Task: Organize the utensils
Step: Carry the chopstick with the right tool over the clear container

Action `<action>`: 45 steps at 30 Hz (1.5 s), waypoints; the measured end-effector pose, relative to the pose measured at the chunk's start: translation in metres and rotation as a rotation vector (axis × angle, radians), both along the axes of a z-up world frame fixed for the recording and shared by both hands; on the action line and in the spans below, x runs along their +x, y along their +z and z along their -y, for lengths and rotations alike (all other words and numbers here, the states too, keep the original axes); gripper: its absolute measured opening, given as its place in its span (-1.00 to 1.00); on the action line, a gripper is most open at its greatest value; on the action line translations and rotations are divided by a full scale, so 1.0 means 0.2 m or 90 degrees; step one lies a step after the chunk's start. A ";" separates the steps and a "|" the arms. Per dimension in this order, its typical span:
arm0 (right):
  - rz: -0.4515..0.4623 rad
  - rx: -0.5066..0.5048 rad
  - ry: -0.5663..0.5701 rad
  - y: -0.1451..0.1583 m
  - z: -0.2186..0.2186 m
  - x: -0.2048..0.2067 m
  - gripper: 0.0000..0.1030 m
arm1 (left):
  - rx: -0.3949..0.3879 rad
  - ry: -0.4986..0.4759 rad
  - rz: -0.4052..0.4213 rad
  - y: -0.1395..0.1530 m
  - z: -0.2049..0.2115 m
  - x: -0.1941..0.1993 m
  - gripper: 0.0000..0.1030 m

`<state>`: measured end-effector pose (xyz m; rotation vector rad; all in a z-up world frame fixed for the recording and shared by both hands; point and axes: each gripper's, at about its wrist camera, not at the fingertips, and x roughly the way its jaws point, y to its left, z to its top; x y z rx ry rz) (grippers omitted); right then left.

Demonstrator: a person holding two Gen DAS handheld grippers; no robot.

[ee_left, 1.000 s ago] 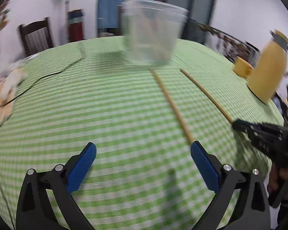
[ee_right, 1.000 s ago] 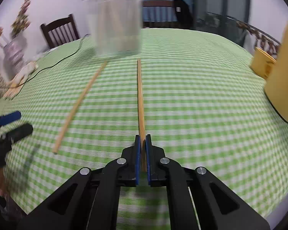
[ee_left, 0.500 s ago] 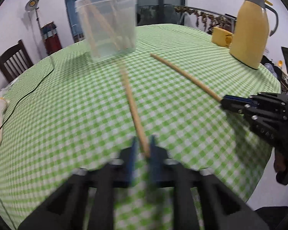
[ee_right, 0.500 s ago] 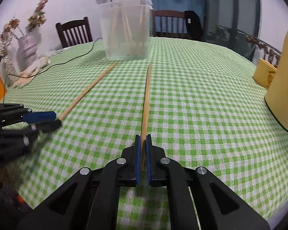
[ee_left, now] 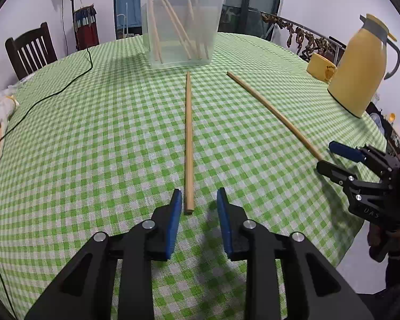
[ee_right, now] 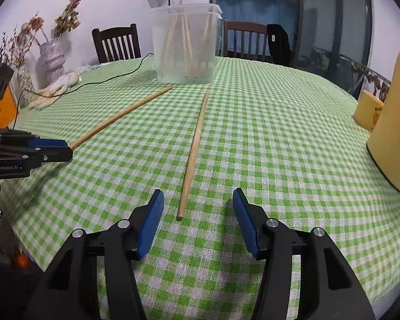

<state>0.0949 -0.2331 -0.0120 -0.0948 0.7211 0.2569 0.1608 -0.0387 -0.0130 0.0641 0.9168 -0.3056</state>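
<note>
Lying flat on the green-checked table [ee_left: 93, 138], two wooden chopsticks are pointing toward the clear container [ee_left: 182, 24] already holding others. The left gripper [ee_left: 197, 200] is opening its jaws around the near end of one chopstick [ee_left: 188, 138] without pressing it; the right gripper [ee_right: 197, 208] is opening likewise around the other chopstick [ee_right: 193, 152]. Closing too high risks rolling either stick aside.

Left tool [ee_left: 196, 208] jaws opening; right tool [ee_right: 197, 210] jaws opening, wider.
</note>
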 end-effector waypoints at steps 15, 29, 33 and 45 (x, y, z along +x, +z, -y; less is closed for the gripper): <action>-0.001 0.013 0.028 0.05 -0.02 -0.04 -0.91 | -0.022 0.018 0.012 0.05 -0.07 -0.06 -0.93; 0.140 0.027 0.041 0.46 -0.04 -0.03 -0.92 | -0.051 0.020 0.129 0.55 -0.30 -0.17 -0.94; 0.180 0.018 0.061 0.61 -0.05 -0.03 -0.92 | -0.028 -0.001 0.168 0.75 -0.33 -0.14 -0.94; 0.186 0.012 0.085 0.88 -0.09 0.25 -0.91 | -0.032 -0.057 0.186 1.10 -0.30 0.22 -0.94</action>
